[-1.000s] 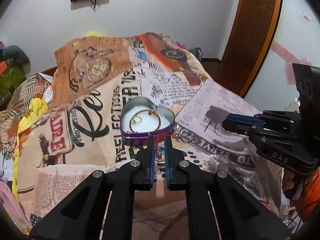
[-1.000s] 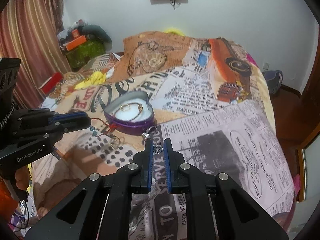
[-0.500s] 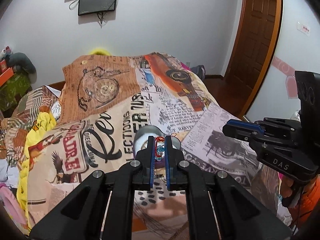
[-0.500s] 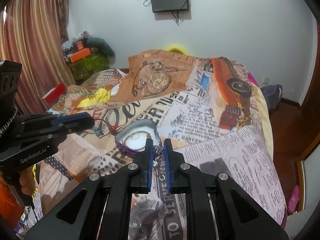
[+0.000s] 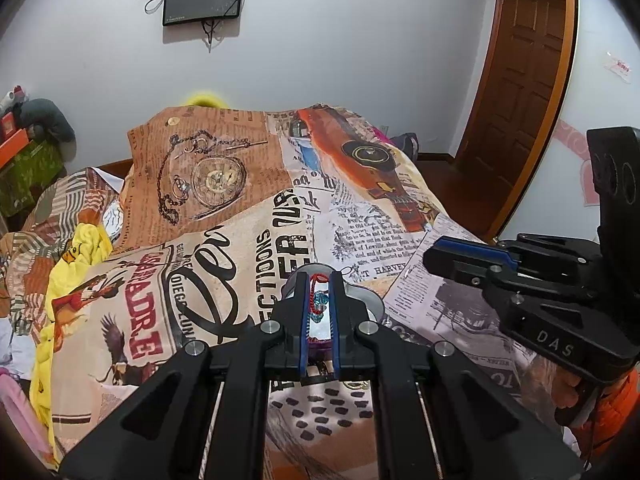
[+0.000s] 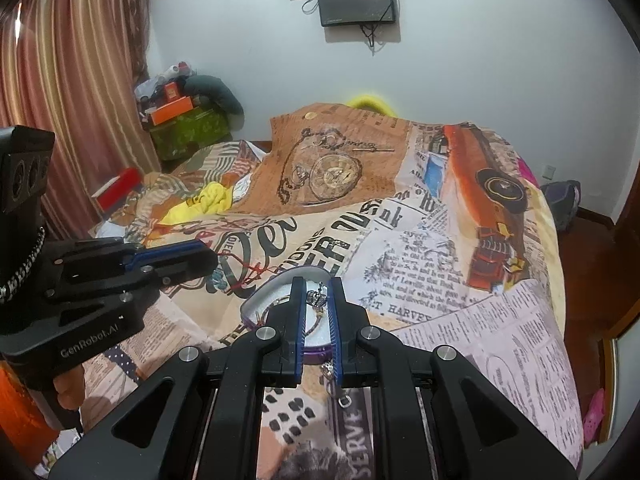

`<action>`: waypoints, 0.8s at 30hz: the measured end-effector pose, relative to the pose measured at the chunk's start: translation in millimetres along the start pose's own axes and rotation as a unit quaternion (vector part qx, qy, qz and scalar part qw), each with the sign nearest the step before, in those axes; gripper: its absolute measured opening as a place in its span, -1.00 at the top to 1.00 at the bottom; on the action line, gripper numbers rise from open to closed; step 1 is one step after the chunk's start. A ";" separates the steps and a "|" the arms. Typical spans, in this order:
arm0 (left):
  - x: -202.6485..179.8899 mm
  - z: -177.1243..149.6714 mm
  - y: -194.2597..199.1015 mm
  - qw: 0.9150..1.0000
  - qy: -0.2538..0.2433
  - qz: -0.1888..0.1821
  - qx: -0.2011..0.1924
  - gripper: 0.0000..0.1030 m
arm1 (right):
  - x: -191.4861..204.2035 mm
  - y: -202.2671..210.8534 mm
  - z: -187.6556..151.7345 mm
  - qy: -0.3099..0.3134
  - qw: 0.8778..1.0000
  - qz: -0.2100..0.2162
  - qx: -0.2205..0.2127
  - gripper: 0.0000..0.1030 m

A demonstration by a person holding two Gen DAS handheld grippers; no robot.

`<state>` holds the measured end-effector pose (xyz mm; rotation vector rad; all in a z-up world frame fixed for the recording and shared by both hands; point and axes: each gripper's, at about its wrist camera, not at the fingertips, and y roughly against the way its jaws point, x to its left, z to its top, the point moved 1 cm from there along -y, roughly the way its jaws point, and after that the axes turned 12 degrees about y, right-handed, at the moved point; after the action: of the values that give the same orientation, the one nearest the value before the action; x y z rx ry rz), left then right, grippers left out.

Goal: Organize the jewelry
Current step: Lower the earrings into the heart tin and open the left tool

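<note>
My left gripper [image 5: 319,280] is shut on a red cord bracelet [image 5: 319,296] with a teal bead, held above the purple heart-shaped tin [image 5: 370,300]. The red cord [image 6: 250,274] trails from it in the right wrist view. My right gripper [image 6: 317,284] is shut on a silver chain with a crown charm [image 6: 318,299], its tail dangling below [image 6: 340,396], over the same tin [image 6: 260,304]. Most of the tin's white lining and its gold pieces are hidden behind the fingers.
The tin sits on a bed with a newspaper-print cover [image 5: 240,240]. Yellow cloth [image 5: 86,244] lies at the left. A wooden door [image 5: 520,92] is at the right, curtains [image 6: 76,92] and cluttered boxes [image 6: 180,120] at the far left.
Both grippers have lifted their jewelry off the bedcover and risen; the tin has dropped low in both views, behind the fingers. Both stayed shut.
</note>
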<state>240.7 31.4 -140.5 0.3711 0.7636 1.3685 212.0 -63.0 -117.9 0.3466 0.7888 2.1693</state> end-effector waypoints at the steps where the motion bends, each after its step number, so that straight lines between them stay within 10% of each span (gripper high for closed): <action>1: 0.6 0.2 -2.8 1.000 0.000 0.001 0.002 0.86 | 0.6 -3.1 0.1 0.001 1.000 0.003 0.002 0.82; 24: 24.9 -7.7 -72.7 0.997 0.027 -0.004 0.078 0.86 | 13.0 -70.0 -6.9 0.063 0.994 0.039 0.079 0.82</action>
<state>289.3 39.7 -199.9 0.4553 0.9186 1.3195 241.3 -21.2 -168.0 0.3273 1.0378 2.2248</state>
